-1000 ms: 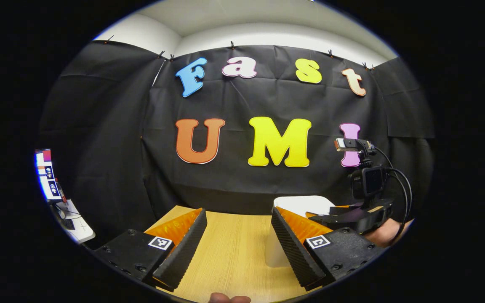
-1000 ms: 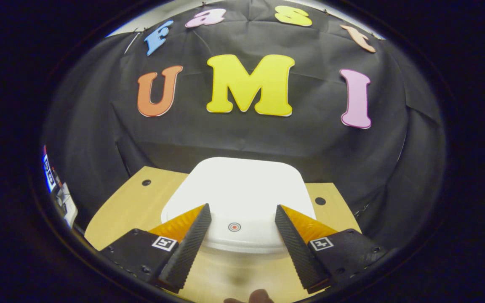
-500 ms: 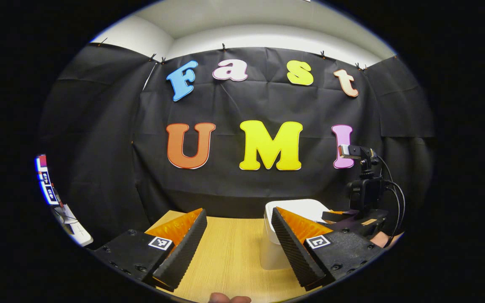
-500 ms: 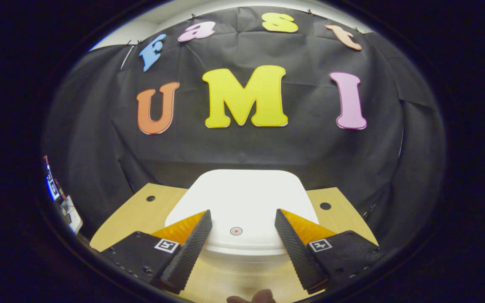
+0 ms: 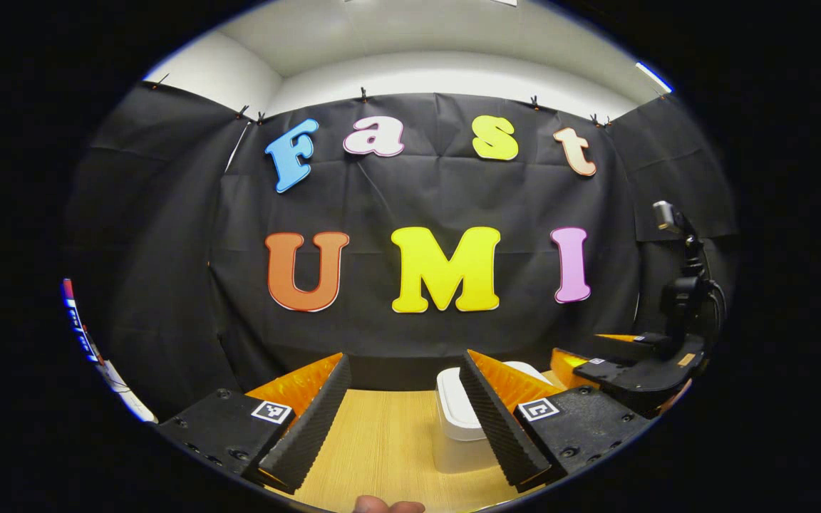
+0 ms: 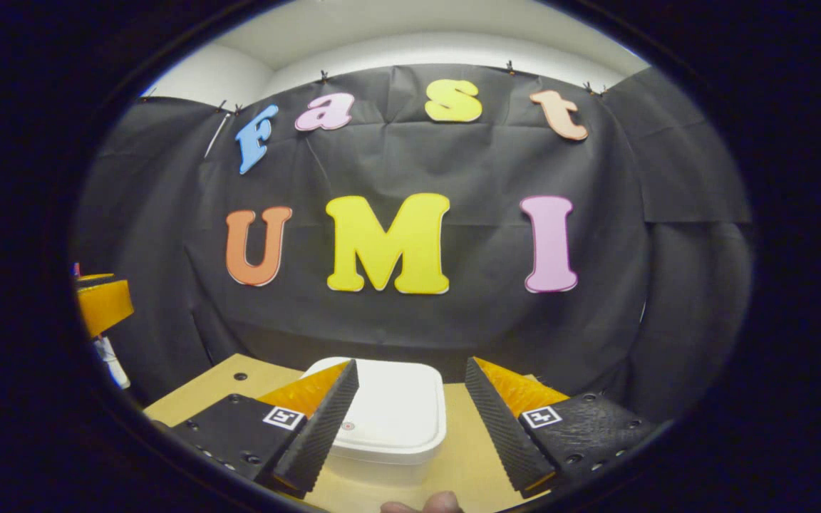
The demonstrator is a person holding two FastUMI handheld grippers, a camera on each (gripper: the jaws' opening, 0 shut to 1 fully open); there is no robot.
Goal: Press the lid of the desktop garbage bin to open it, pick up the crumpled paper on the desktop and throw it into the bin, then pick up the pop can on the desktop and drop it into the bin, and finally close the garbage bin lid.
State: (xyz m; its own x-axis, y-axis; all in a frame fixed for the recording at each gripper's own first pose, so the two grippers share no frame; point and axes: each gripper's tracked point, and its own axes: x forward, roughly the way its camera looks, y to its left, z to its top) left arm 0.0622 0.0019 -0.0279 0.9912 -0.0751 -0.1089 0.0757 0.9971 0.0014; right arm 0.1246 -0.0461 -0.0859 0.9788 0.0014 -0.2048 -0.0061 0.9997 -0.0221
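- Left gripper (image 5: 405,399): seen at the bottom of the left gripper view; its fingers are spread wide, nothing is held between them, and bare tabletop is seen in the gap.
- Right gripper (image 6: 410,406): seen at the bottom of the right gripper view; its fingers are likewise spread apart and nothing is pinched. In the left gripper view it is seen at the right edge (image 5: 599,356), with a camera mast above it, raised just beside the bin.
- Garbage bin (image 6: 389,420): white, with rounded corners, set upright on the table. Its lid (image 6: 396,399) is seen lying flat and closed, with a small round red mark near the front edge. In the right gripper view the bin is placed ahead of the fingers, partly behind the left one; in the left gripper view (image 5: 453,427) it is partly hidden behind the right finger.
- Table (image 5: 382,442): light wood grain; two small dark holes are noted near its far edge.
- Fingertip (image 6: 428,504): a person's, glimpsed at the bottom edge of each view.
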